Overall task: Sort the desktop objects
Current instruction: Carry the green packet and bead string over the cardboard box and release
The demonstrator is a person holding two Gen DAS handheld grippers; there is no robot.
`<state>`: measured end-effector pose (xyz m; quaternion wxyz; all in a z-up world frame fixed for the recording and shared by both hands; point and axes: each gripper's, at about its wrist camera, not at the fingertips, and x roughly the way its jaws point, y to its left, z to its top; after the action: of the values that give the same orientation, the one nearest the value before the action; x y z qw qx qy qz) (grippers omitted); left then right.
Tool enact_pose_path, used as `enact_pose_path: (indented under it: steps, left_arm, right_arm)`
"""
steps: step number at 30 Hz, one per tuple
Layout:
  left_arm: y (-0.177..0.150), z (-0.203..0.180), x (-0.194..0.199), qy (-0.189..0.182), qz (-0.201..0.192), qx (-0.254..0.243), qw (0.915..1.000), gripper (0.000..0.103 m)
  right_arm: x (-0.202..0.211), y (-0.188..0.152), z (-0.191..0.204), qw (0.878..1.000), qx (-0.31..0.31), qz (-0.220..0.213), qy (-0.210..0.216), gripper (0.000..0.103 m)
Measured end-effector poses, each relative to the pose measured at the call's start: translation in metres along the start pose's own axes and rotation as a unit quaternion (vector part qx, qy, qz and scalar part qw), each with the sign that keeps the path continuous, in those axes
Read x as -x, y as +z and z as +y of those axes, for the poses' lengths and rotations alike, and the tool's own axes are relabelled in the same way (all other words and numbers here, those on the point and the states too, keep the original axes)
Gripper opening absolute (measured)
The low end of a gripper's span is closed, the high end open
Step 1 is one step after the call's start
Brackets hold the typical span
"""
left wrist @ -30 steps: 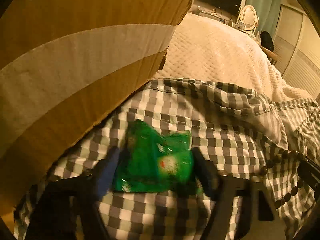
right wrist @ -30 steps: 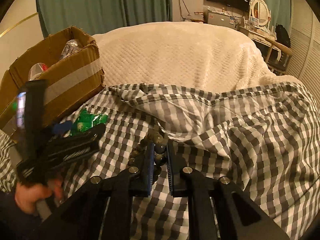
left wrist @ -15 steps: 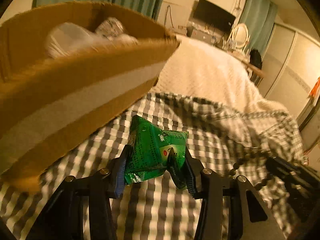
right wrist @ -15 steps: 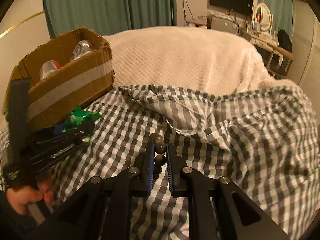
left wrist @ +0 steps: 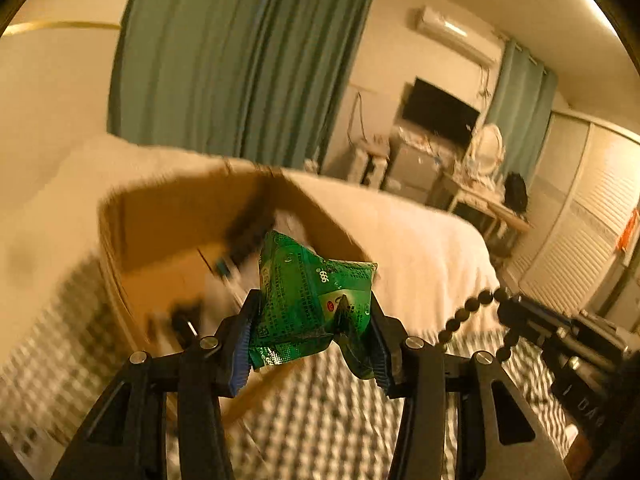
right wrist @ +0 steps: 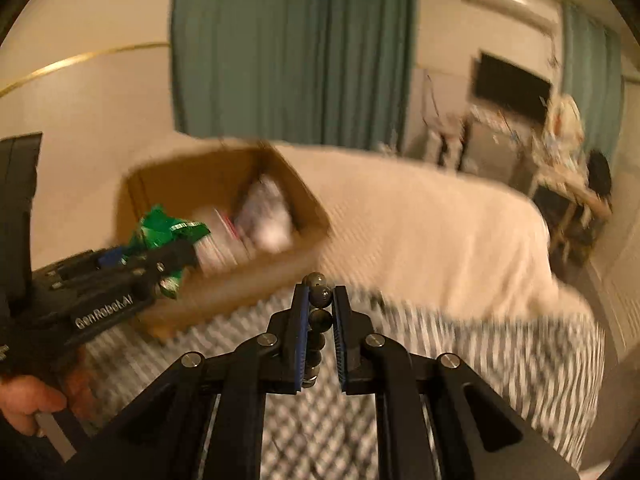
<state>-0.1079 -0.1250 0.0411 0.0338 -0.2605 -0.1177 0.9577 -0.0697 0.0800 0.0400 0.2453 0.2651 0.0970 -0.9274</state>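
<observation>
1. Up it goes! The left tool, low over the checked blanket a second ago, now carries the green packet level with the cardboard box, whose open inside shows at ten o'clock.
2. The right tool has lifted too, its bead string off the bed.
3. Readable: "GenRobot.AI" on the left tool's body in the right view; "666" on the packet.
4. The left tool's pads are clamped on the packet's two sides; it sticks up toward twelve o'clock.
5. The right tool is pinched on the beads, which hang down between its pads toward six.
</observation>
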Motion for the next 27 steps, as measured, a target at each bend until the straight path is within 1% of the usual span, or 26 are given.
enact_pose_path:
  steps: [1, 3, 4, 7, 9, 11, 13, 14, 15, 16, 17, 18, 20, 22, 23, 24, 27]
  left_arm:
    - [0.008, 0.004, 0.0, 0.012, -0.008, -0.005, 0.9999, 0.049]
    - [0.023, 0.014, -0.005, 0.035, -0.023, -0.015, 0.999, 0.049]
    - [0.028, 0.02, -0.01, 0.037, -0.024, -0.014, 0.9989, 0.049]
    - [0.03, 0.039, -0.03, 0.045, -0.012, -0.005, 0.9989, 0.049]
    - [0.02, 0.055, -0.041, 0.047, 0.002, -0.002, 0.9989, 0.049]
    - [0.01, 0.062, -0.054, 0.049, 0.013, -0.008, 0.9987, 0.049]
    - [0.003, 0.064, -0.062, 0.048, 0.023, -0.015, 0.9984, 0.051]
    - [0.002, 0.064, -0.064, 0.049, 0.024, -0.017, 0.9984, 0.055]
    - [0.001, 0.064, -0.063, 0.05, 0.023, -0.02, 0.9983, 0.063]
    - [0.001, 0.061, -0.061, 0.05, 0.019, -0.024, 0.9983, 0.066]
    - [0.0, 0.059, -0.057, 0.051, 0.012, -0.028, 0.9982, 0.077]
    - [-0.001, 0.058, -0.051, 0.057, 0.005, -0.03, 0.9979, 0.087]
    - [-0.002, 0.053, -0.039, 0.07, -0.01, -0.031, 0.997, 0.093]
    - [-0.005, 0.049, -0.026, 0.075, -0.018, -0.025, 0.9967, 0.095]
    - [-0.009, 0.047, -0.019, 0.074, -0.02, -0.02, 0.9969, 0.1]
    - [-0.012, 0.044, -0.012, 0.073, -0.021, -0.015, 0.997, 0.103]
    - [-0.02, 0.036, 0.004, 0.07, -0.017, -0.016, 0.9973, 0.103]
  right_arm:
    - [-0.002, 0.017, 0.005, 1.0, 0.0, -0.011, 0.014, 0.011]
    - [-0.012, 0.042, 0.015, 0.999, 0.001, -0.019, 0.034, 0.011]
    - [-0.023, 0.057, 0.022, 0.999, 0.005, -0.021, 0.04, 0.011]
    - [-0.057, 0.077, 0.037, 0.999, 0.015, -0.011, 0.044, 0.011]
    - [-0.084, 0.083, 0.042, 0.999, 0.012, 0.002, 0.044, 0.011]
    - [-0.111, 0.085, 0.045, 0.999, 0.009, 0.017, 0.042, 0.011]
    - [-0.132, 0.081, 0.047, 0.999, 0.014, 0.023, 0.033, 0.011]
    - [-0.138, 0.079, 0.046, 0.999, 0.013, 0.021, 0.027, 0.011]
    - [-0.145, 0.077, 0.045, 0.999, 0.009, 0.021, 0.023, 0.013]
    - [-0.149, 0.075, 0.041, 0.999, -0.001, 0.024, 0.022, 0.019]
    - [-0.15, 0.074, 0.036, 0.999, -0.016, 0.026, 0.024, 0.035]
    - [-0.149, 0.073, 0.031, 0.999, -0.034, 0.022, 0.035, 0.048]
    - [-0.137, 0.074, 0.024, 0.998, -0.047, 0.008, 0.04, 0.056]
    - [-0.12, 0.074, 0.024, 0.999, -0.042, -0.003, 0.033, 0.056]
    - [-0.108, 0.073, 0.023, 0.999, -0.039, -0.008, 0.033, 0.057]
    - [-0.099, 0.071, 0.024, 0.999, -0.037, -0.011, 0.033, 0.061]
    - [-0.059, 0.056, 0.019, 0.999, -0.031, -0.016, 0.018, 0.074]
